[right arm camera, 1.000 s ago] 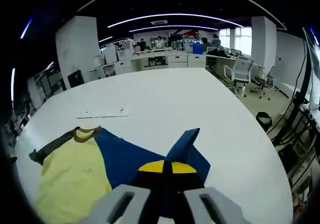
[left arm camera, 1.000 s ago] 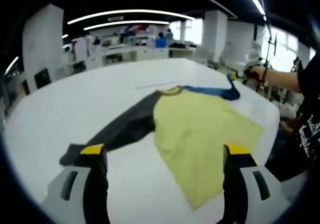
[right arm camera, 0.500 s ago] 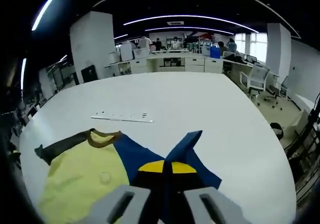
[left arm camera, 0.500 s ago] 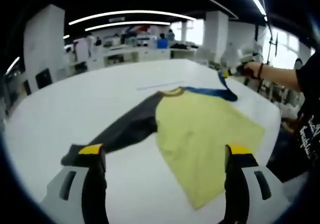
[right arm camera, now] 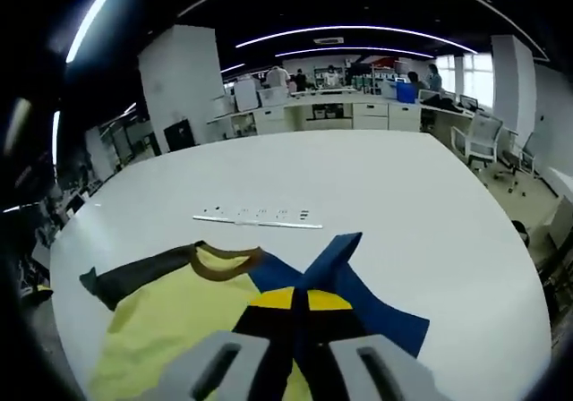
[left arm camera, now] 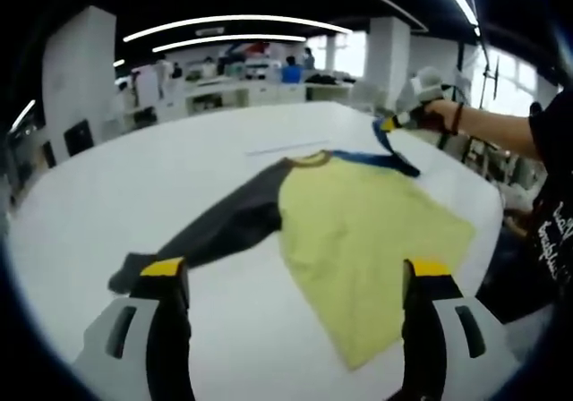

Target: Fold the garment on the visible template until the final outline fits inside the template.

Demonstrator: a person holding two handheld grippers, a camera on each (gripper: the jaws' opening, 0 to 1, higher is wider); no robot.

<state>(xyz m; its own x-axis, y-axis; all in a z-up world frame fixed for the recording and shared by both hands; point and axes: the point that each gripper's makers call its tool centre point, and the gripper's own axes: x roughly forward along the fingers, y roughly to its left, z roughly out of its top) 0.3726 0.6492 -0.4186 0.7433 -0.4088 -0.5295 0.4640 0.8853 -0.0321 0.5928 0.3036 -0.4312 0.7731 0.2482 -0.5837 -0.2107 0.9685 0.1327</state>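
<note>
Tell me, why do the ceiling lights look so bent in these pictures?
Fisheye lenses: in the left gripper view the long ceiling light strips arc, and the white round table bulges; in the right gripper view, strips curve likewise, with soft blur toward the edges.

No readable text, labels or numbers

garment [left arm camera: 358,231] on table [left arm camera: 107,204], strip [right arm camera: 258,217] behind.

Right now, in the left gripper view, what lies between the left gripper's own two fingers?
Bare white table nearest the left gripper, then the shirt's yellow body and dark sleeve spread flat beyond.
</note>
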